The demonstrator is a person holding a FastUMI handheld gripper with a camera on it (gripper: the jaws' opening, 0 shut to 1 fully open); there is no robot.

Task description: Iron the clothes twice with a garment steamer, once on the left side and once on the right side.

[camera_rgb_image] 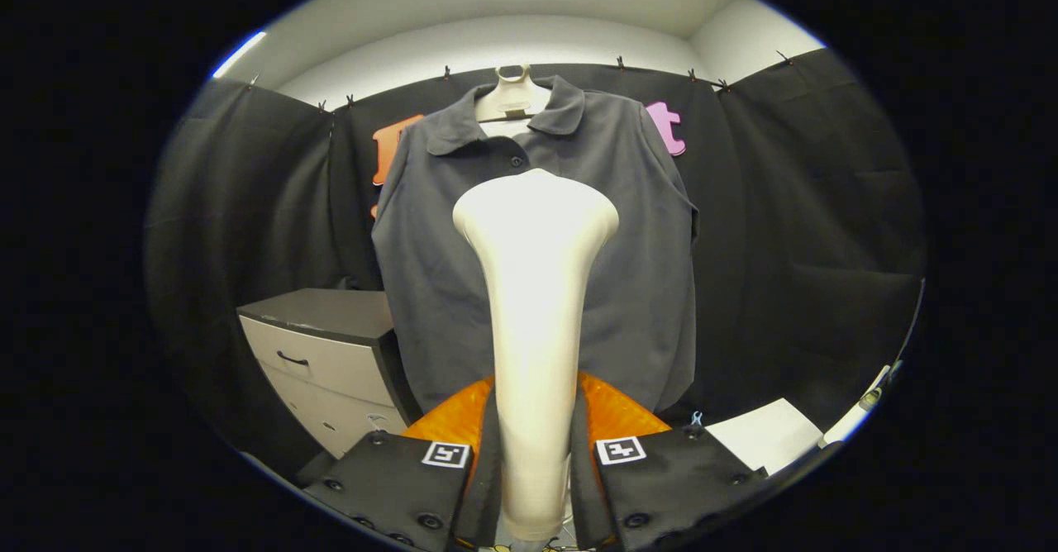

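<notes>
Between the two fingers of the tool [536, 461] stands the cream garment steamer [533, 304], its handle pressed on both sides, so the tool is clenched on it, with the wide head rising toward the grey shirt [628, 271]. The shirt hangs buttoned on a pale hanger [512, 97] against the black booth wall, just beyond the steamer's head, which sits about mid-chest near the placket; whether it touches the cloth cannot be told. To do the pass well, I would judge it best to shift the head onto one front panel, keep its face flat and close to the fabric, and draw it slowly along the panel's length, then repeat on the other side. A grey drawer cabinet [318, 354] stands low beside the shirt's hem and could crowd a stroke there; a white sheet [764, 436] lies opposite, out of the way.
</notes>
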